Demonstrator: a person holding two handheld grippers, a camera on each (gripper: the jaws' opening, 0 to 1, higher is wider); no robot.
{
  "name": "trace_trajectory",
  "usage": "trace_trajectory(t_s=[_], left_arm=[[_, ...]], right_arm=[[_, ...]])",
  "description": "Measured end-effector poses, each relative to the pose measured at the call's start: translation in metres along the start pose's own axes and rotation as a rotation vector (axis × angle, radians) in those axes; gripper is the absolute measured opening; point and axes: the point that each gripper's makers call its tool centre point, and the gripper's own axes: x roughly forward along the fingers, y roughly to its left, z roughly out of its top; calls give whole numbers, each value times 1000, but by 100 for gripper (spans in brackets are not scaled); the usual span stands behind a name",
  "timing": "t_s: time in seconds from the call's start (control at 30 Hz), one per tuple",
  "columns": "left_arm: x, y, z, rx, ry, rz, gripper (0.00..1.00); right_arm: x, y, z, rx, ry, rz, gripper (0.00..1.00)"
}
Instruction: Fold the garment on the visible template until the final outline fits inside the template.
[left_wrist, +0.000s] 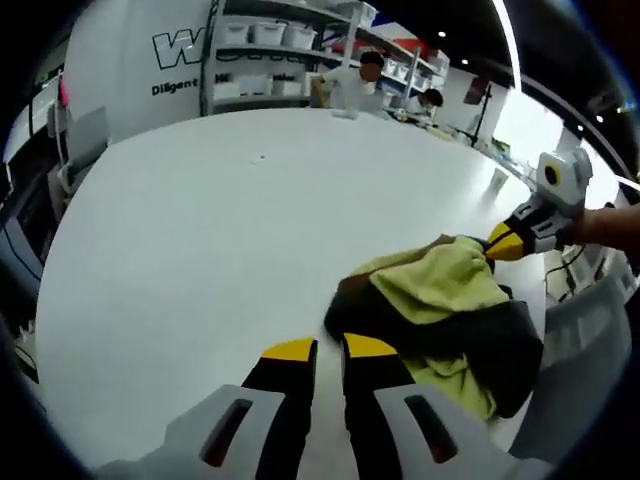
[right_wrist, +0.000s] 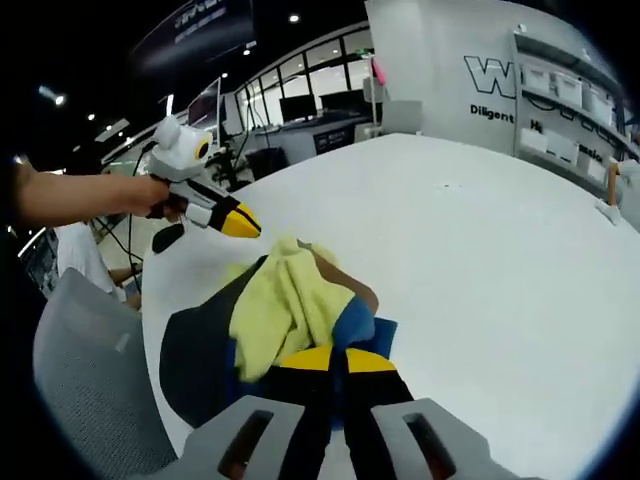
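Left gripper view: the left gripper (left_wrist: 330, 348) rises from the bottom edge, its yellow-tipped jaws close together with a narrow gap between them and nothing in it; the tips lie just beside the near edge of the garment (left_wrist: 440, 320). The garment — yellow cloth with dark panels — lies crumpled on the white table (left_wrist: 220, 230), near its right edge. The right gripper (left_wrist: 505, 240) enters from the right, held by a hand (left_wrist: 600, 225); its yellow tips touch the far side of the yellow cloth, but whether they pinch it cannot be told here.

Right gripper view: the right gripper (right_wrist: 335, 358) has its jaws together, tips at the yellow and blue folds of the garment (right_wrist: 275, 310); a clamp on the cloth cannot be confirmed. The left gripper (right_wrist: 240, 222) hangs above the garment's far side, held by a hand (right_wrist: 155, 195).

A grey chair (right_wrist: 90, 370) stands beside the table (right_wrist: 480, 250). Shelves (left_wrist: 265, 50) and two people (left_wrist: 355, 80) show beyond the table.
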Motion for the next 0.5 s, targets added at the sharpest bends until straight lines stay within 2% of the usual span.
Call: trace_trajectory(t_s=[0.1,0.23,0.5], left_arm=[[5,-1,0,18,6,-9,16],[13,-3,-1,85,24,-19,21],[27,-6,0,101,46,-30,21]], right_arm=[[1,-1,-1,1,1,2,0],[2,-1,-2,5,3,4,0],[3,-2,-4,10,6,5,0]])
